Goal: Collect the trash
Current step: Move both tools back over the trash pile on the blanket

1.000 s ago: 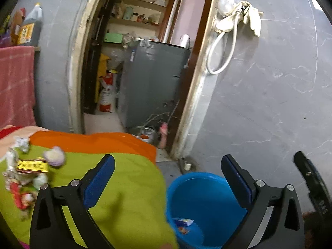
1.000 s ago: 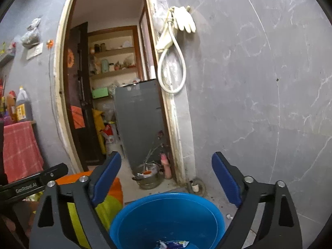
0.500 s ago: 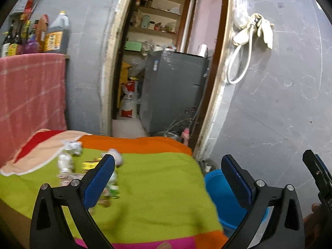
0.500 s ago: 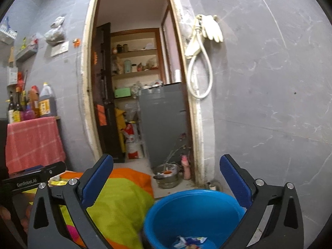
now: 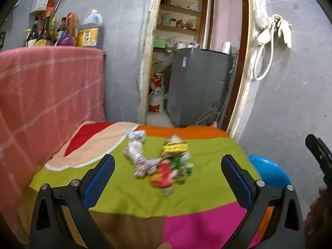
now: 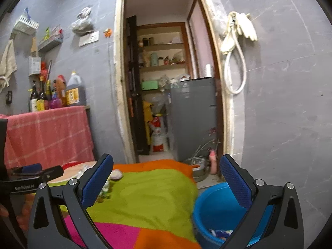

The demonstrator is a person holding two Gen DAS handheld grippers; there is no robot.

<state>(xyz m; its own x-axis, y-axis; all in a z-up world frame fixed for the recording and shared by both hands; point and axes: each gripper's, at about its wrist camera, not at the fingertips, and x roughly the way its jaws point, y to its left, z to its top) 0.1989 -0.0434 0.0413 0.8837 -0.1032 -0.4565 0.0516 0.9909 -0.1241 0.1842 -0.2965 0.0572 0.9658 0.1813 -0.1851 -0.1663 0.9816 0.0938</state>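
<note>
Several crumpled snack wrappers lie in a pile on the green patch of a colourful cloth over a low table. My left gripper hangs open just short of the pile, nothing between its blue pads. A blue bucket stands on the floor to the right of the table, with a wrapper at its bottom. My right gripper is open and empty, above the table's right edge and the bucket. In the right wrist view the wrappers are mostly hidden behind the left finger.
A pink checked cloth covers a counter at the left, with bottles on top. Behind the table an open doorway shows a grey cabinet and shelves. A metal pot sits on the floor by the door frame.
Both views have swung left, away from the bucket and over the table. The wrapper pile has come to the middle of the left wrist view. Both grippers stay open.
</note>
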